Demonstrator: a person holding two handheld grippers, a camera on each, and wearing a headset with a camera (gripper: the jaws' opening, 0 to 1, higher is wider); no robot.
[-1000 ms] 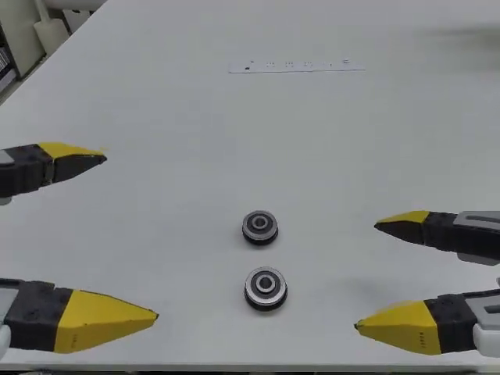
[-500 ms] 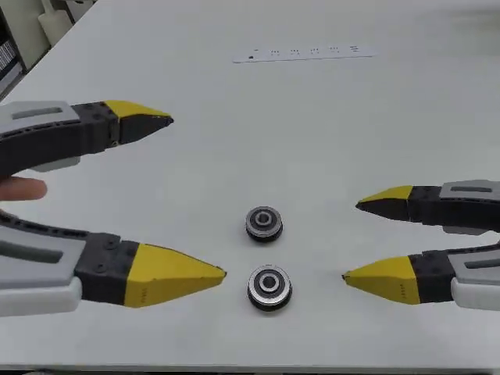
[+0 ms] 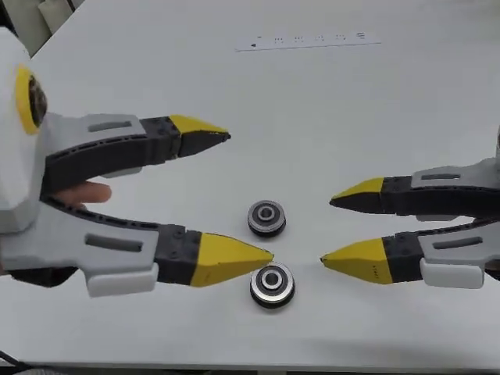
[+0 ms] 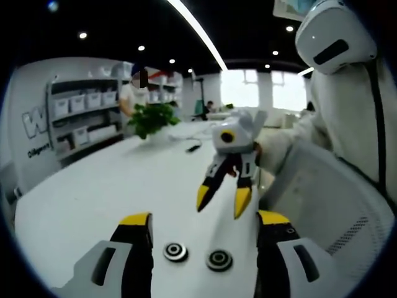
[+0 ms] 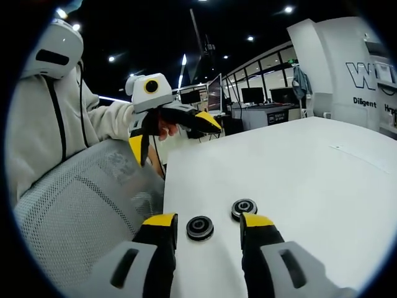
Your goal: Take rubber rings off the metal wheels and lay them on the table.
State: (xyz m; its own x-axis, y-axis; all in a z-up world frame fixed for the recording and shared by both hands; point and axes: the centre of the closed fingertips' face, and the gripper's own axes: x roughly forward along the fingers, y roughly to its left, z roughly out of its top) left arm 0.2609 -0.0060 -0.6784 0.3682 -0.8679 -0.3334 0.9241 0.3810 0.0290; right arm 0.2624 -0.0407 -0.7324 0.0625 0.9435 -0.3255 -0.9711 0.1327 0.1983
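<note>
Far wheel [image 3: 266,218] and near wheel [image 3: 273,285] lie just beside each other, apart, on the white table [image 3: 351,117]. Each has a dark ring round its rim. At left, the left gripper [image 3: 250,195] has its jaws spread wide and holds nothing, its lower tip near the near wheel. At right, the right gripper [image 3: 326,231] points at the wheels with a narrower gap, also holding nothing. A white strip [image 3: 308,39] lies far back, its marks too small to read. In the right gripper view a mesh chair back [image 5: 80,186] stands at left, and wall lettering [image 5: 369,99] at right reads "Diligent".
</note>
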